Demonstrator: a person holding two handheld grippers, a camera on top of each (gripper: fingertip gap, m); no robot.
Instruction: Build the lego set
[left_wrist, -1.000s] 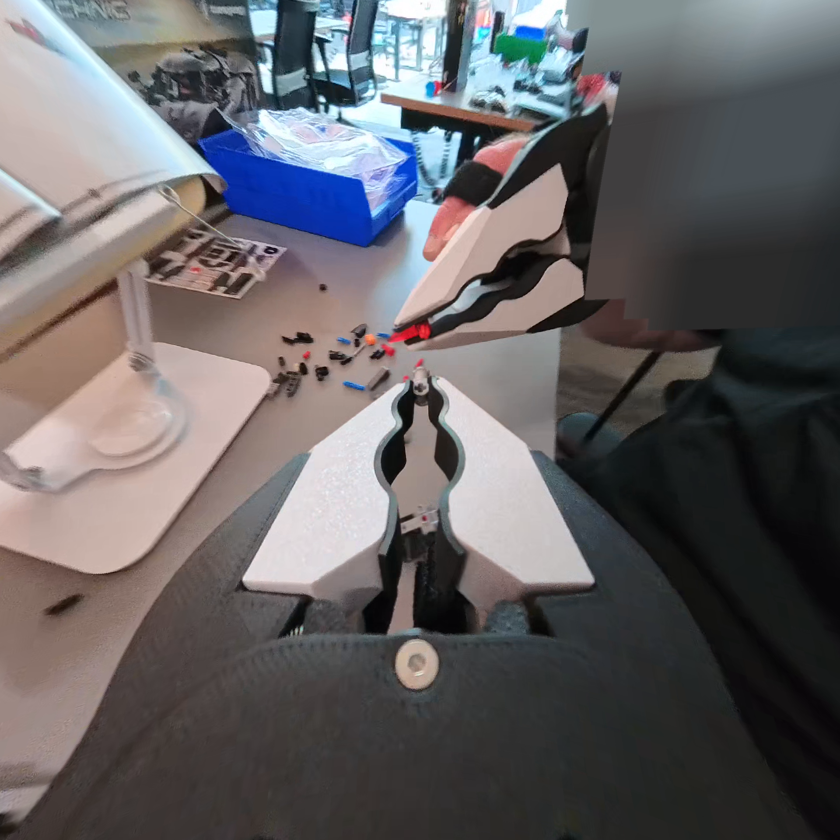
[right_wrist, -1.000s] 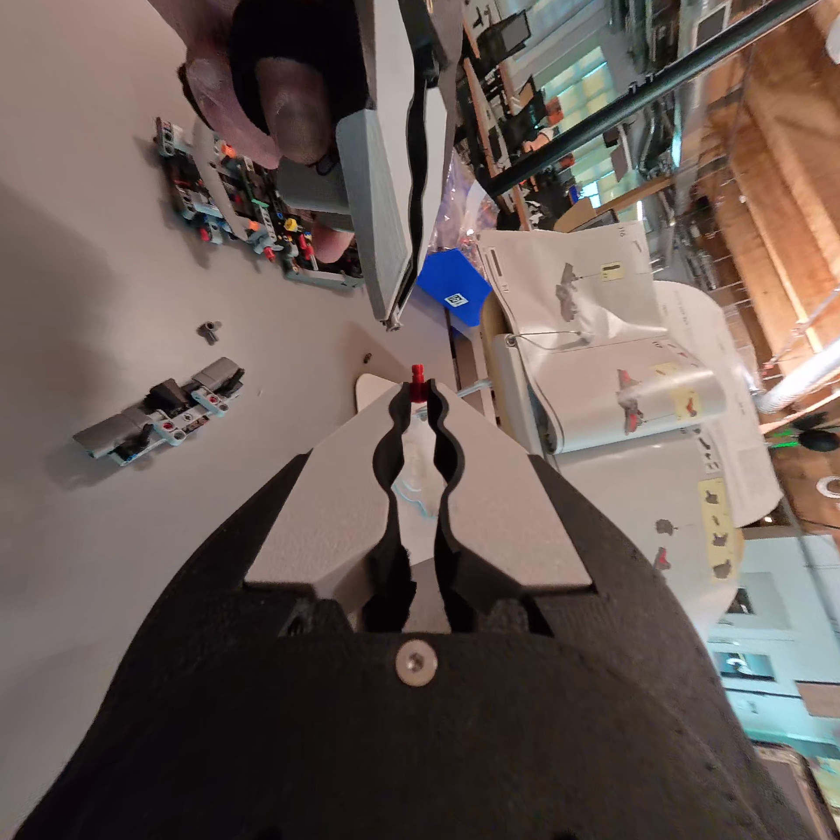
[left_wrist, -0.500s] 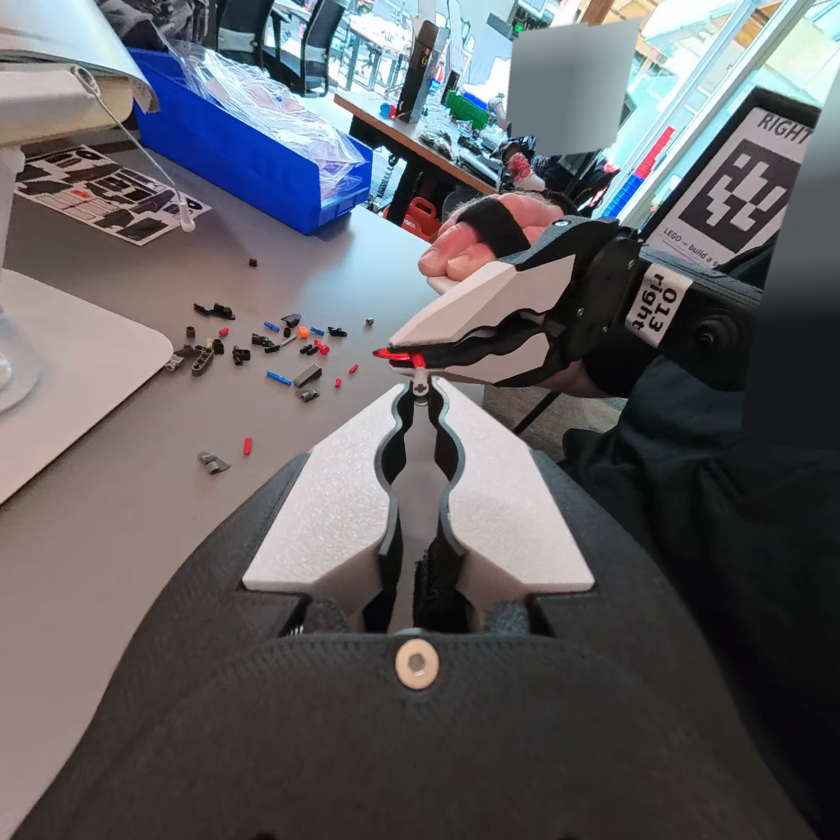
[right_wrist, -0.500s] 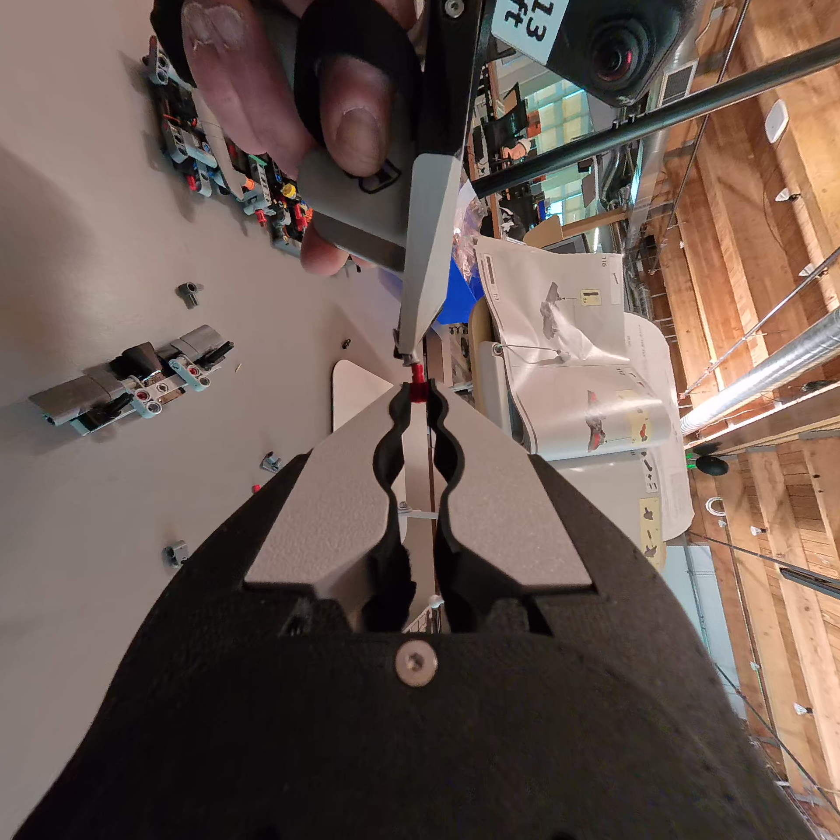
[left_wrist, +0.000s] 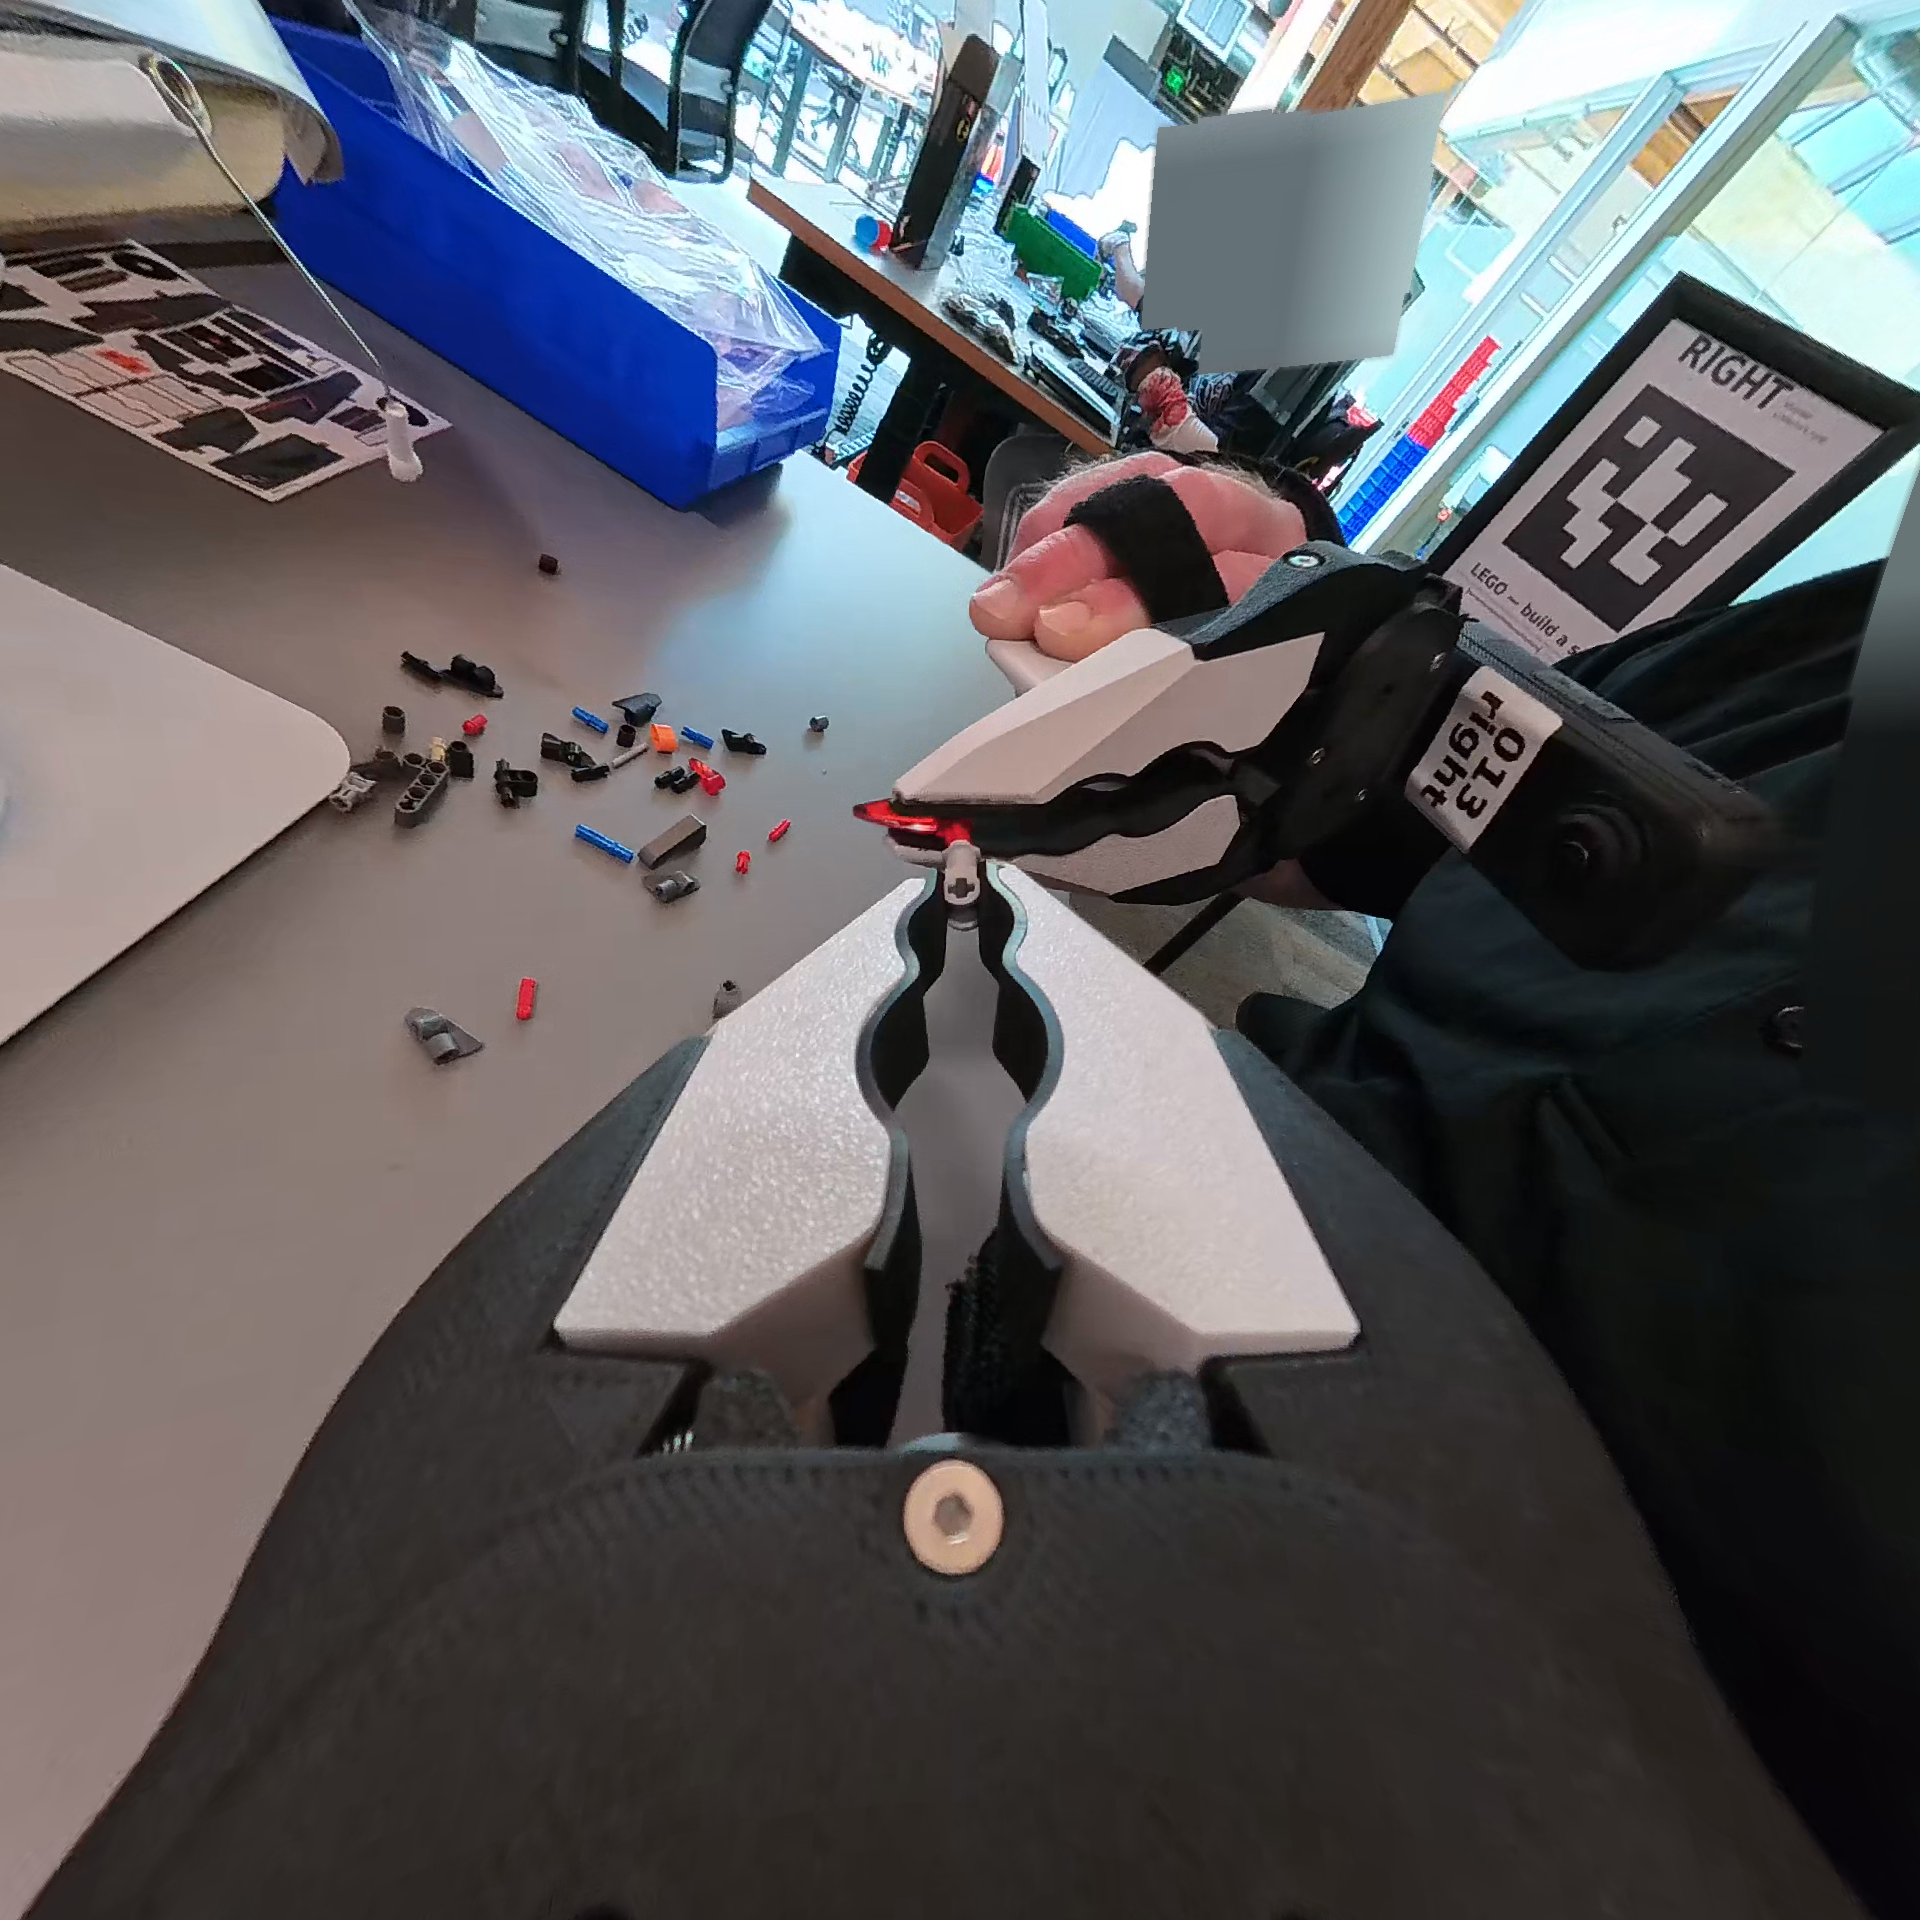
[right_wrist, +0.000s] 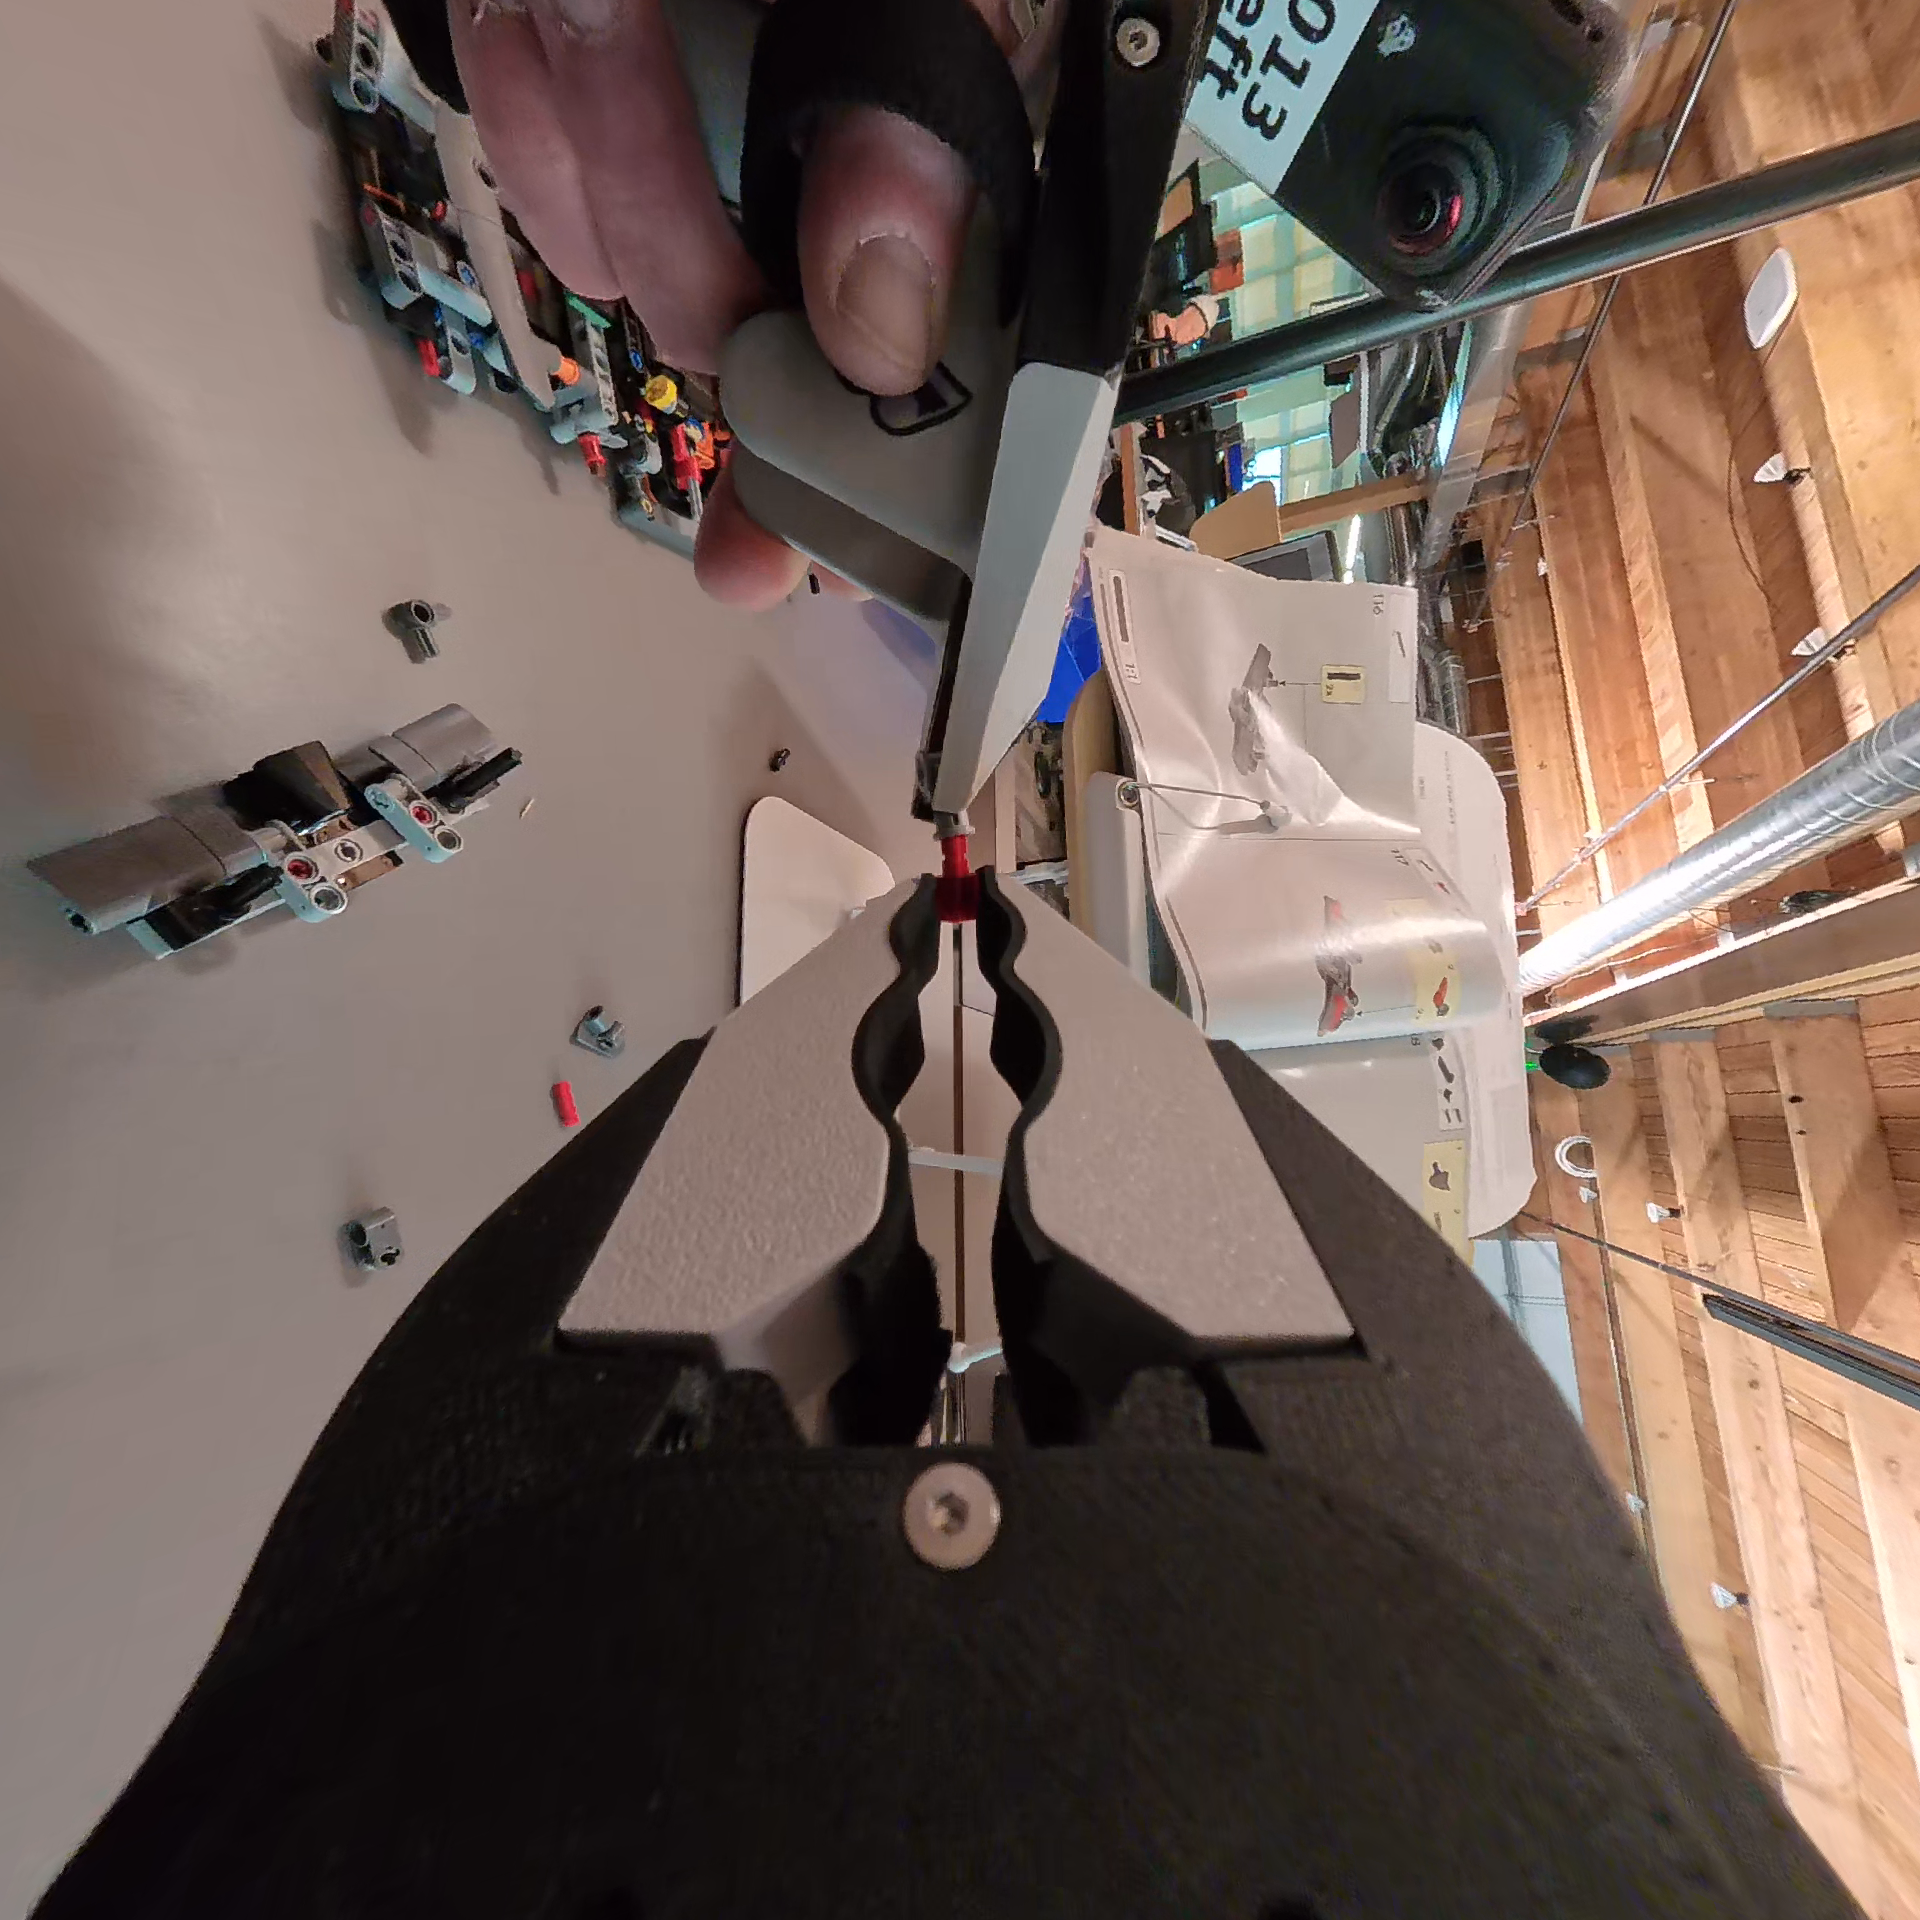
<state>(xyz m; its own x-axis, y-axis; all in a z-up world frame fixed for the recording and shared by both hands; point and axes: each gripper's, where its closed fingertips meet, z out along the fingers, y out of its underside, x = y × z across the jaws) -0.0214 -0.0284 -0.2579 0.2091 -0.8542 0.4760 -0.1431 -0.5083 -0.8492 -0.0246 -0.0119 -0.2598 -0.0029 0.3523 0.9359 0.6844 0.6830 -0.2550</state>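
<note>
Our left tongs (left_wrist: 962, 902) pinch a small grey plastic connector (left_wrist: 961, 871); our right tongs (right_wrist: 957, 896) pinch a short red plastic pin (right_wrist: 955, 871), meeting it at twelve o'clock, axes aligned above the table (left_wrist: 260, 1195).

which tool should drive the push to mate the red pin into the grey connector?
Right, probably. The right tool grips the red pin with its free end already at the grey connector, which the left tool clamps and can just brace.

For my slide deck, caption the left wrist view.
Left gripper presents a small grey connector to the red pin held by the right gripper.
</note>
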